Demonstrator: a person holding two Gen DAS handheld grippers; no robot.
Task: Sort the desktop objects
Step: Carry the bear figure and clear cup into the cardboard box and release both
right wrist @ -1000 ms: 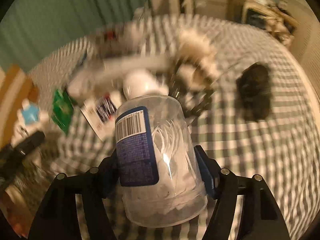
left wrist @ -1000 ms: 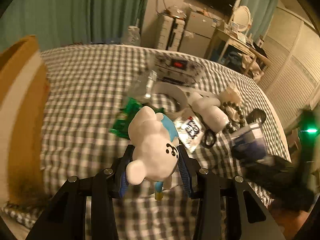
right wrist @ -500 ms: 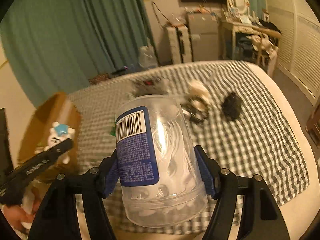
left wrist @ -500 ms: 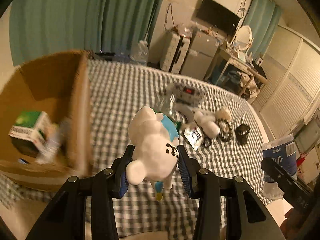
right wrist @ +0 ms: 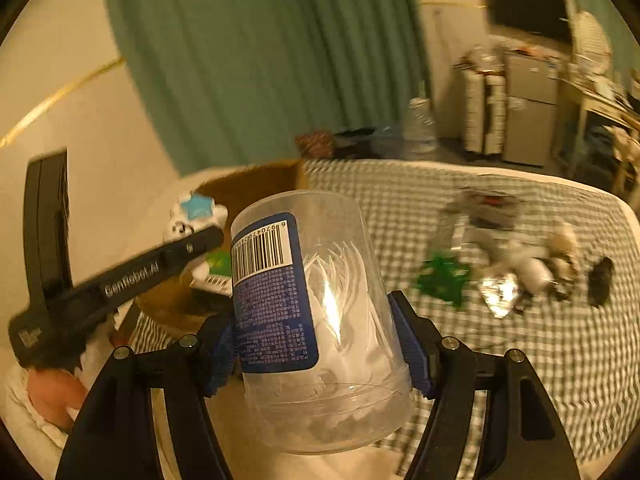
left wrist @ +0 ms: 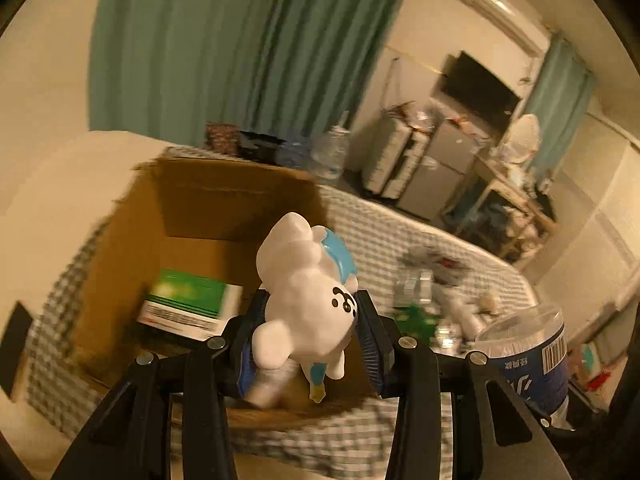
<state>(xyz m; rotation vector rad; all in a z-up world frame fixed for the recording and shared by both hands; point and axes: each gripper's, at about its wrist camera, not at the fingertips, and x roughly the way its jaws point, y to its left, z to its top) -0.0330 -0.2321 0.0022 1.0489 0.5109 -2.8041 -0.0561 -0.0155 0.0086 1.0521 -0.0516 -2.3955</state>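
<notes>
Left gripper is clamped on the white-and-blue toy figure, right gripper on the clear plastic tub. Both have swung off the checkered bed clutter, so the figure's now over the open cardboard box. Drop-off looks next.

One cardboard box, one green-and-white carton, one white figurine, one clear jar.
</notes>
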